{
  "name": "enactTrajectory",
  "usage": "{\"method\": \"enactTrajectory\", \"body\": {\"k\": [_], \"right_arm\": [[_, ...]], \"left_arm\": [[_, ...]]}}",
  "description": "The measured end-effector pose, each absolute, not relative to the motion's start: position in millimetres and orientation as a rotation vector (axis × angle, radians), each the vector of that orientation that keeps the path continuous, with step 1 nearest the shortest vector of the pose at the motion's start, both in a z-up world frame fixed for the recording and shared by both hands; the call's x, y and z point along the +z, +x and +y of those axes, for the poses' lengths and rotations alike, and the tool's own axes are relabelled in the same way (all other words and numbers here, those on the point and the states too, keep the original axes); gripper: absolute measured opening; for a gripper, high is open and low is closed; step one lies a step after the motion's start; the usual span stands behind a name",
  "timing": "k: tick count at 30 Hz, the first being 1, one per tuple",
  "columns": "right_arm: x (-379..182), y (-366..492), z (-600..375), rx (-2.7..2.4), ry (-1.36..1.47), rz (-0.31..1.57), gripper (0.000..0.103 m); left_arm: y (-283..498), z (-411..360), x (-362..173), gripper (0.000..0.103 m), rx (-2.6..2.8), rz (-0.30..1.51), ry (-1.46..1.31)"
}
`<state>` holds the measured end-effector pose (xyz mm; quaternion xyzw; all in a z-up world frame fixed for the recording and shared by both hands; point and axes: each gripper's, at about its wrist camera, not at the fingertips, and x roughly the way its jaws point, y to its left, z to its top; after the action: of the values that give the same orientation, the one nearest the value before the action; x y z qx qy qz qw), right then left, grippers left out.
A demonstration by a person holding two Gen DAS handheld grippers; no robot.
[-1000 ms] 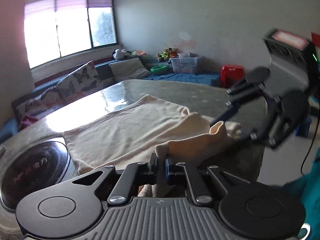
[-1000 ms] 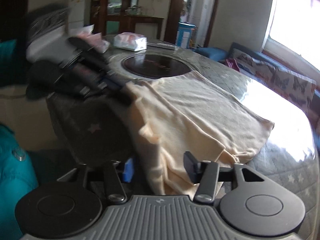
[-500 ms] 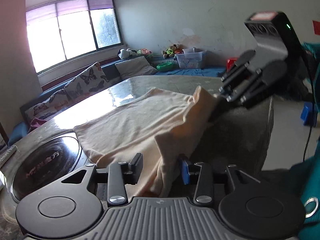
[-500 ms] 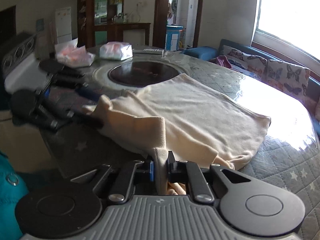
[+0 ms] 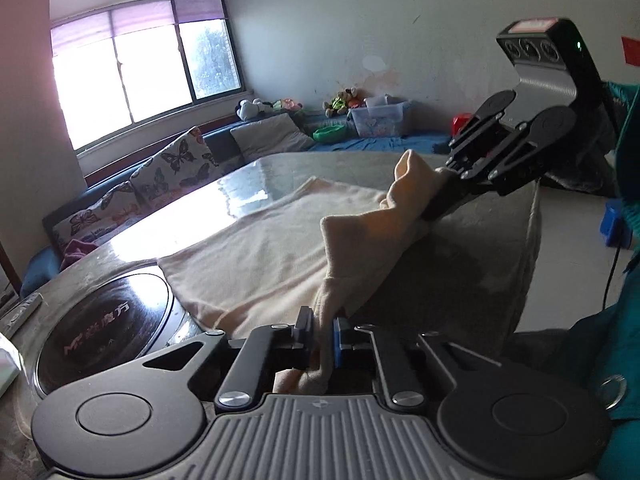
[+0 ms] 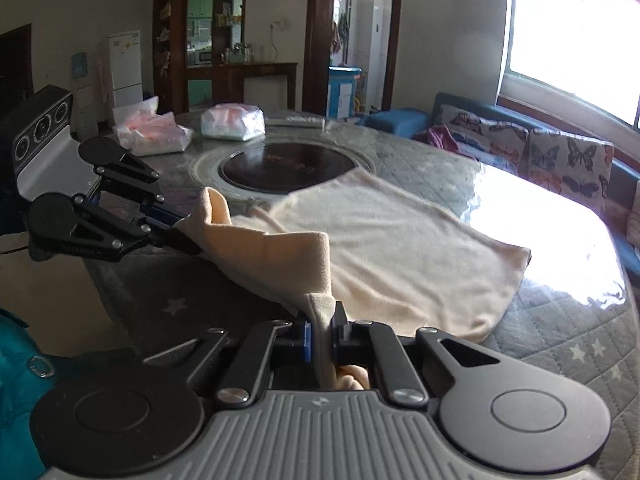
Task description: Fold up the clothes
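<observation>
Two handheld grippers are lifting the near edge of a cream garment off a quilted table, with the fold only beginning. The left gripper is closing its jaws on a bunched corner of the cloth, fabric visibly sandwiched between its pads at the 6 o'clock edge of its own view. The right gripper, seen at about 2 o'clock from the left camera, is pinching the other near corner, its jaws pressed together on the fabric.

Between the two grips, the raised hem is sagging in a loose ridge, while the rest of the garment is lying flat and spread toward 12 o'clock, its far edge resting just beside a dark round hotplate set in the tabletop. No crease or finished fold is showing anywhere on the cloth, so the work appears to be at its first step: both corners secured, the carry-over toward the far edge yet to be made, and any later folds and smoothing remaining.

Two plastic-wrapped packs are sitting beyond the hotplate, well apart from the garment, and a butterfly-print cushioned bench is lining the window wall at 2 o'clock in the right camera's view.
</observation>
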<state>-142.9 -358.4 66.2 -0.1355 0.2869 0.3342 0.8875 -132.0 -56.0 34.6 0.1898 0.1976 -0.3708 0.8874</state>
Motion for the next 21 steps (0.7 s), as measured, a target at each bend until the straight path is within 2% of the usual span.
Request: {"method": "enactTrajectory", "body": {"k": [10,21], "right_arm": [[102.2,-199.5,-373.0,0.761,-0.266,0.643,0.008],[123.7,-135.4,-375.0,0.721,-0.237,0.624,0.007]], "left_arm": [[-169.5,-45.7,64.3,0.011,-0.858,0.457,0.313],[-76.6,-64.6,81.5,0.011,-0.777,0.445,0.29]]}}
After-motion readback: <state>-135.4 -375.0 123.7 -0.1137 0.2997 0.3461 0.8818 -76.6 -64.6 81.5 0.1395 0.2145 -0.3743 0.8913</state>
